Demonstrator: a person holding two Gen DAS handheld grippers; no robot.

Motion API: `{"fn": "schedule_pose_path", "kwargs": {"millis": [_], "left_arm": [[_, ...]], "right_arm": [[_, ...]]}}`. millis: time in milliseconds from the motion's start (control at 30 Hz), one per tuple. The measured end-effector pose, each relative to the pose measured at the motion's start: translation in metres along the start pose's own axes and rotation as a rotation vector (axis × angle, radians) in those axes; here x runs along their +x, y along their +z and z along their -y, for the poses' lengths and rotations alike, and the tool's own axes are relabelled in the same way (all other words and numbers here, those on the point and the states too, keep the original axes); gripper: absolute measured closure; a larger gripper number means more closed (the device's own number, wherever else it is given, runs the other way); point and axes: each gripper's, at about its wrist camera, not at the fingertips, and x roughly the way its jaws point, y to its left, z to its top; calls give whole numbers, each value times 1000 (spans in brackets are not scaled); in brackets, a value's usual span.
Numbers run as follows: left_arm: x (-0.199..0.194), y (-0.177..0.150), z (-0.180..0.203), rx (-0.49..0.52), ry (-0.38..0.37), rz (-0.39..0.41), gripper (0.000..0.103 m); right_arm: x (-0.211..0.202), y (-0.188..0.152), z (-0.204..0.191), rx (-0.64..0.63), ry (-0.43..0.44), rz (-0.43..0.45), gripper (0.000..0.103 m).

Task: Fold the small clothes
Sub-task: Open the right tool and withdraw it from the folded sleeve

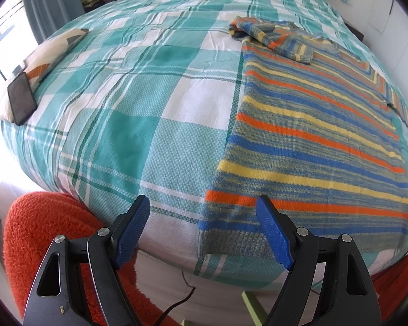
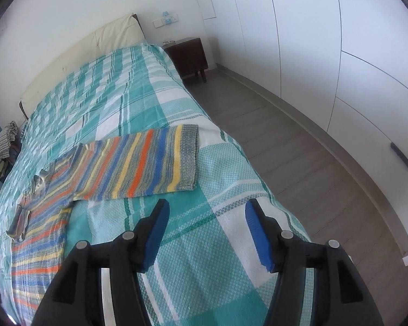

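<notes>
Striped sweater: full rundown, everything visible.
The striped sweater is a knit in orange, blue, yellow and mottled grey bands with a grey ribbed hem. It lies flat on the checked bedspread, hem toward the bed's near edge. One sleeve is folded across the upper body; the other stretches out sideways in the right wrist view. Neither gripper holds it.

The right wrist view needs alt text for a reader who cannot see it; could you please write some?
A striped knitted sweater lies spread on a bed with a teal plaid bedspread, one sleeve stretched towards the bed's edge. The right gripper hovers open and empty in the foreground. Beyond are a dark nightstand and white wardrobe doors.
</notes>
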Motion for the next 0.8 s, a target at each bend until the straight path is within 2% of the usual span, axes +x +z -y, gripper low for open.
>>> {"fn": "schedule_pose_path", "kwargs": {"millis": [133, 233, 333, 400, 467, 533, 633, 733, 800], "left_arm": [[-28, 9, 5, 39, -12, 49, 21], [-49, 25, 7, 64, -54, 75, 21], [-72, 58, 7, 67, -136, 132, 19], [-83, 88, 9, 65, -185, 182, 12], [-85, 118, 20, 84, -228, 217, 8], [-73, 145, 43, 155, -250, 229, 8], [-37, 171, 94, 328, -249, 207, 9], [6, 184, 147, 522, -208, 193, 18], [38, 190, 172, 604, -174, 154, 22]], "right_arm": [[-33, -20, -9, -35, 50, 42, 35], [-46, -33, -23, -74, 91, 48, 35], [-49, -42, -39, -118, 126, 37, 35], [-46, -47, -49, -157, 142, 28, 35], [-44, -52, -60, -187, 154, 20, 35], [-40, -54, -66, -202, 167, 12, 35], [-38, -57, -72, -223, 181, 8, 35], [-34, -60, -75, -240, 179, -4, 35], [-29, -61, -74, -237, 182, -25, 35]]}}
